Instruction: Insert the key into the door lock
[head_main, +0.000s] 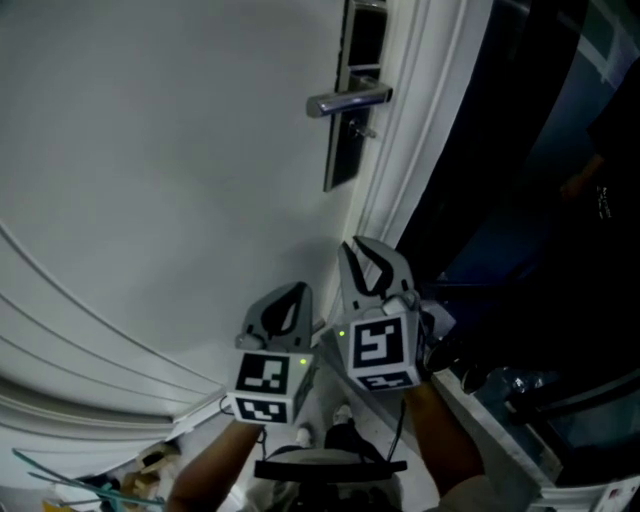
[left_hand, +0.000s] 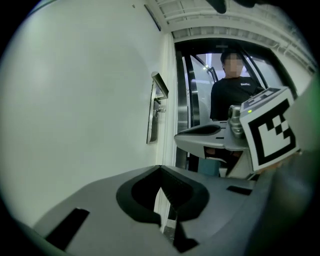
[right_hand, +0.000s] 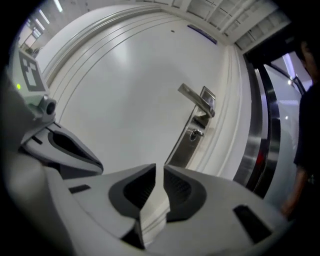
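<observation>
A dark metal lock plate (head_main: 343, 150) with a silver lever handle (head_main: 347, 100) sits at the white door's (head_main: 170, 170) right edge. Below the handle a small key (head_main: 366, 131) sticks out of the keyhole; it also shows in the right gripper view as the key (right_hand: 196, 133). Both grippers hang well below and short of the lock, side by side. My left gripper (head_main: 287, 298) is shut, its tips meeting with nothing between them. My right gripper (head_main: 374, 262) is shut down to a thin slit and holds nothing. In the left gripper view the lock plate (left_hand: 152, 117) is far ahead.
The white door frame (head_main: 410, 130) runs to the right of the lock, with a dark opening (head_main: 540, 180) beyond it. A person in a dark top (left_hand: 232, 92) stands in that opening. Loose clutter (head_main: 110, 480) lies on the floor at lower left.
</observation>
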